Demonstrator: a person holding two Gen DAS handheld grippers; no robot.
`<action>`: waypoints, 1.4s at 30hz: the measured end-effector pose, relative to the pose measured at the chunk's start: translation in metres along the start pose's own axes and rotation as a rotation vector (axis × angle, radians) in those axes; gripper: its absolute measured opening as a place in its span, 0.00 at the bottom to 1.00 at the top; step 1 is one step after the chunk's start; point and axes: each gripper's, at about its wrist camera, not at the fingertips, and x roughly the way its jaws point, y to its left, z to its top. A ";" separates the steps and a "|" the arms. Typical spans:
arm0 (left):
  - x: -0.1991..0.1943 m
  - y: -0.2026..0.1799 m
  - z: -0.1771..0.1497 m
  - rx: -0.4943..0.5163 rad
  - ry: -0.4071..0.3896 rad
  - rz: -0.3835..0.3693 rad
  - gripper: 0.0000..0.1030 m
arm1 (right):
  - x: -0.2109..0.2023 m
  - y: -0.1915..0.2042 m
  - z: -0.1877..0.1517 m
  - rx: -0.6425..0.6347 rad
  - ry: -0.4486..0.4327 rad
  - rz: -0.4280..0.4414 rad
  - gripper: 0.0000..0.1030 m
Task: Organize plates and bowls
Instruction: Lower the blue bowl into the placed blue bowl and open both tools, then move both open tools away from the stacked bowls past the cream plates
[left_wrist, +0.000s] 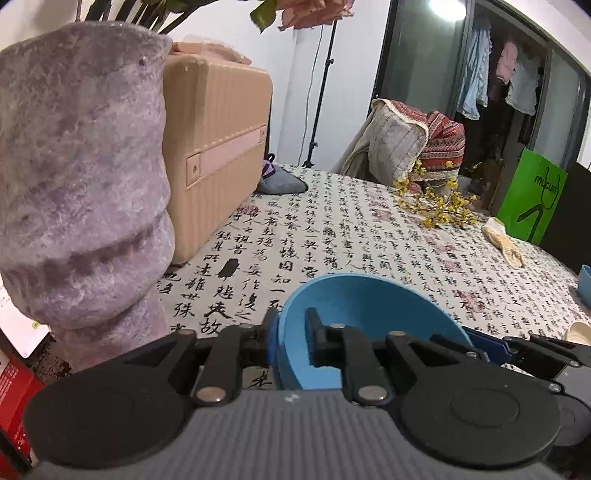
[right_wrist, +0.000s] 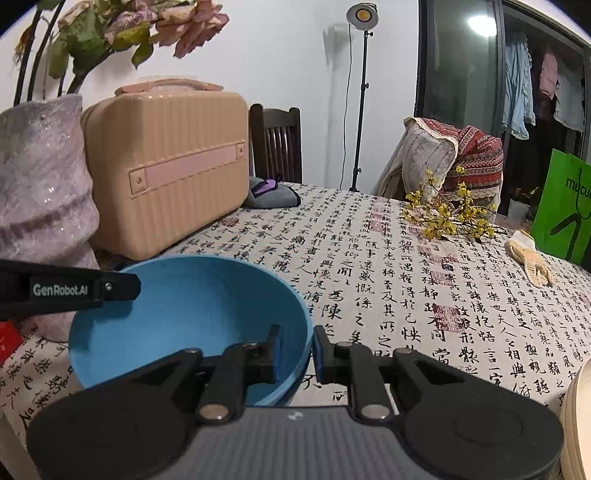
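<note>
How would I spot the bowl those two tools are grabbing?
Find the big beige suitcase on the calligraphy tablecloth. Just in front sits a blue bowl, both grippers pinching its rim. It is the only blue dish there; cream plates lie right.

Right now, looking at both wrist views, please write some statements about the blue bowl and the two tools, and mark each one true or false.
1. Both tools grip the blue bowl at its rim. True: left tool, right tool.
2. The bowl holds food. False: it is empty.
3. The yellow flowers stand in the purple vase. False: they lie on the tablecloth.
4. A beige case stands behind the bowl. True.
</note>
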 end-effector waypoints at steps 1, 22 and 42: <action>-0.001 0.000 0.001 0.002 -0.006 -0.006 0.29 | -0.001 -0.001 0.000 0.008 -0.005 0.005 0.23; -0.075 -0.011 -0.036 0.076 -0.429 -0.093 1.00 | -0.066 -0.055 -0.040 0.073 -0.227 0.100 1.00; -0.081 -0.005 -0.101 0.032 -0.463 -0.091 1.00 | -0.106 -0.113 -0.111 0.119 -0.260 -0.020 1.00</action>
